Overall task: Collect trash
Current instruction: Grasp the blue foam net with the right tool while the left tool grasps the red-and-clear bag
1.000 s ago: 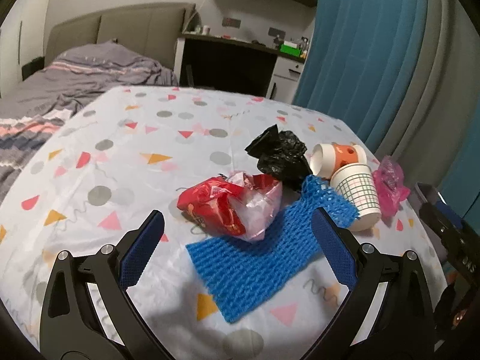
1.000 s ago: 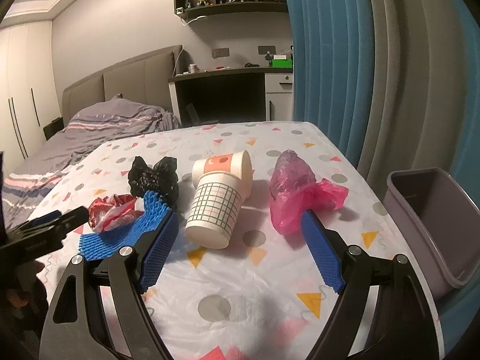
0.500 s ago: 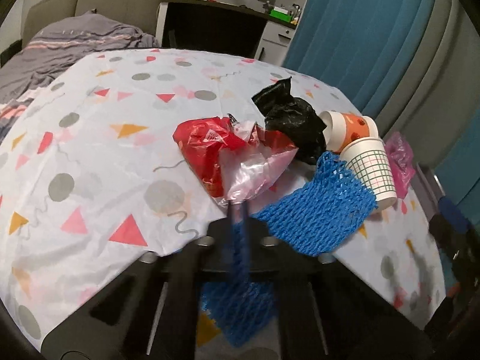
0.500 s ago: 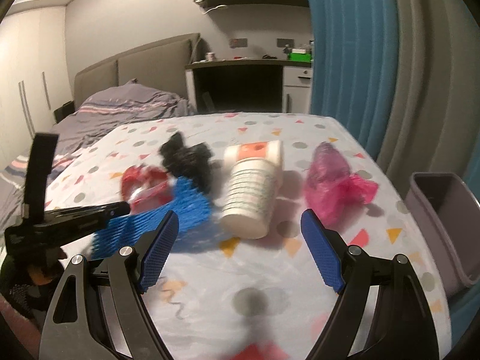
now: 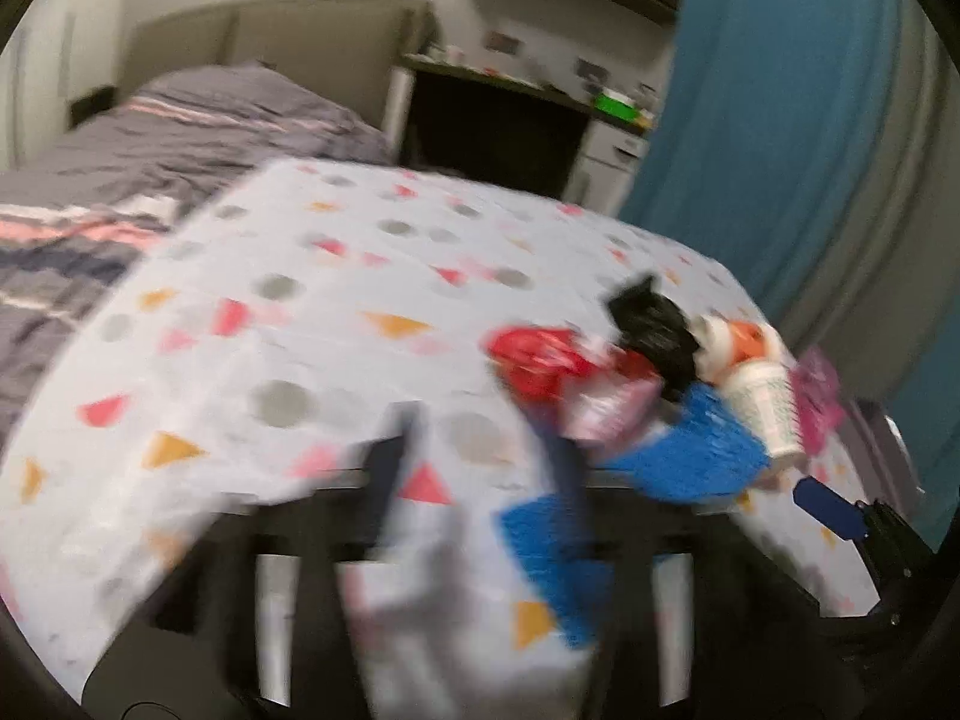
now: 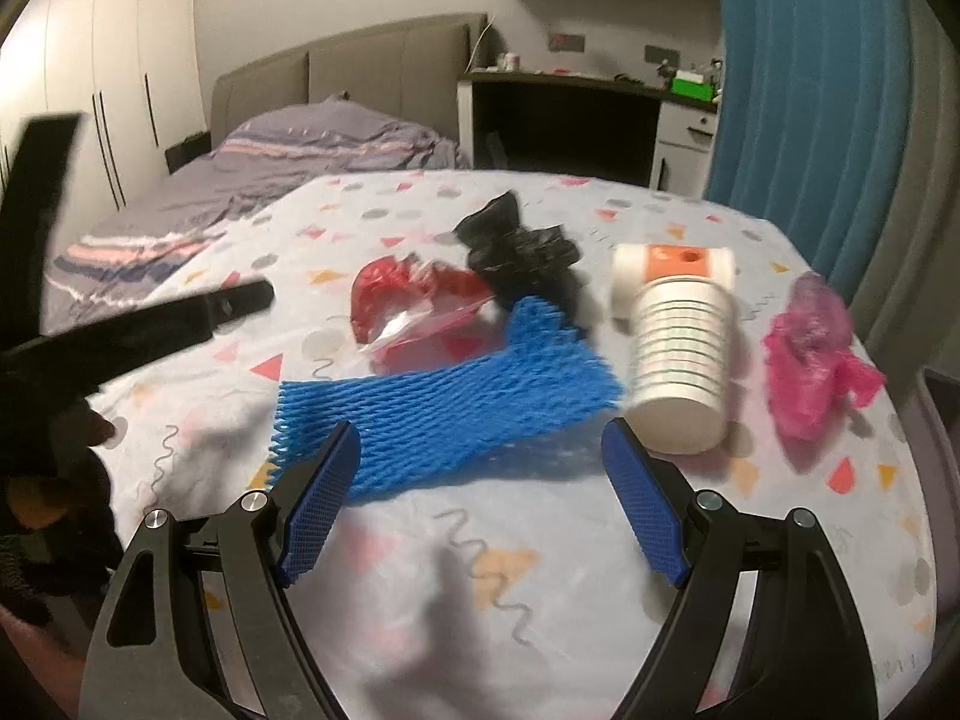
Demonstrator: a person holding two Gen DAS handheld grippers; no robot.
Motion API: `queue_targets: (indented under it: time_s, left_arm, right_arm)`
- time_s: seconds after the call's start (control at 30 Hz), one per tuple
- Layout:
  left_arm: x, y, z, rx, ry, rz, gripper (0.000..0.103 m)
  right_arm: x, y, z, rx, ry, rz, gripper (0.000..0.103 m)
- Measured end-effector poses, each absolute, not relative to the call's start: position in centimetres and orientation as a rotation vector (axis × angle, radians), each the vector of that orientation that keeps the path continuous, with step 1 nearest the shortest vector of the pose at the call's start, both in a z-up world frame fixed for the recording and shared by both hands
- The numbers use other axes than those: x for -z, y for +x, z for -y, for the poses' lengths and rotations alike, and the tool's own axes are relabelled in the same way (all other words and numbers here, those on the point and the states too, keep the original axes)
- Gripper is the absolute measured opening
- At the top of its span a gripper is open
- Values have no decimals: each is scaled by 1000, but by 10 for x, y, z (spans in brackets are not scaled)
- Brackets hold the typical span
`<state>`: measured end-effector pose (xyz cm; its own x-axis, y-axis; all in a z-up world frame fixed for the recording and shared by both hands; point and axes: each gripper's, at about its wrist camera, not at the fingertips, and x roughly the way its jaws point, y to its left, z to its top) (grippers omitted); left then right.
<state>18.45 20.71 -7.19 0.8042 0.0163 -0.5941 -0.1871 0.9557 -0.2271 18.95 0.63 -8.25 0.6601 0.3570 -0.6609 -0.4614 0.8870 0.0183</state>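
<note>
Trash lies on a patterned tablecloth (image 6: 540, 570): a blue foam net (image 6: 444, 414), a red and clear plastic wrapper (image 6: 414, 306), a black bag (image 6: 522, 252), a white paper cup (image 6: 681, 360) lying against an orange-banded cup (image 6: 672, 264), and a pink bag (image 6: 810, 354). My right gripper (image 6: 480, 486) is open and empty just in front of the net. My left gripper (image 5: 486, 444) is blurred by motion, its fingers part open with nothing between them, short of the wrapper (image 5: 540, 354) and net (image 5: 690, 456); it also shows in the right wrist view (image 6: 150, 324).
A grey bin (image 6: 942, 420) stands off the table's right edge. A bed (image 6: 288, 156) lies behind on the left, a desk (image 6: 576, 114) at the back, and a blue curtain (image 6: 810, 78) hangs on the right.
The left gripper shut half a second ago and has since parted while swinging left and up. The right gripper has moved left, from the cups to the blue net.
</note>
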Motion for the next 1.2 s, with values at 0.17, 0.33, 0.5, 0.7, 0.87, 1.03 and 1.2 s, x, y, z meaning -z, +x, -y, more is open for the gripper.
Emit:
queue_targets:
  time_s: [0.17, 0.33, 0.5, 0.7, 0.87, 1.03, 1.2]
  left_arm:
    - [62, 169, -228, -181, -284, -572, 81]
    - [62, 162, -242, -204, -301, -567, 82]
    - [63, 158, -245, -198, -302, -568, 83]
    - [66, 161, -238, -175, -300, -576, 83]
    - [66, 162, -230, -158, -285, -585, 83]
    - [68, 168, -218, -125, -266, -598, 83]
    - [71, 188, -198, -64, -251, -623, 83]
  right_arm:
    - [92, 207, -31, -478, -195, -764, 81]
    - [109, 222, -49, -480, -255, -843, 81]
    - [121, 226, -51, -496, -253, -895, 78]
    - [120, 219, -52, -543, -258, -887, 51]
    - [117, 215, -52, -588, -240, -882, 17]
    - [111, 206, -44, -617, -220, -857, 13]
    - [88, 185, -14, -579, -191, -754, 13]
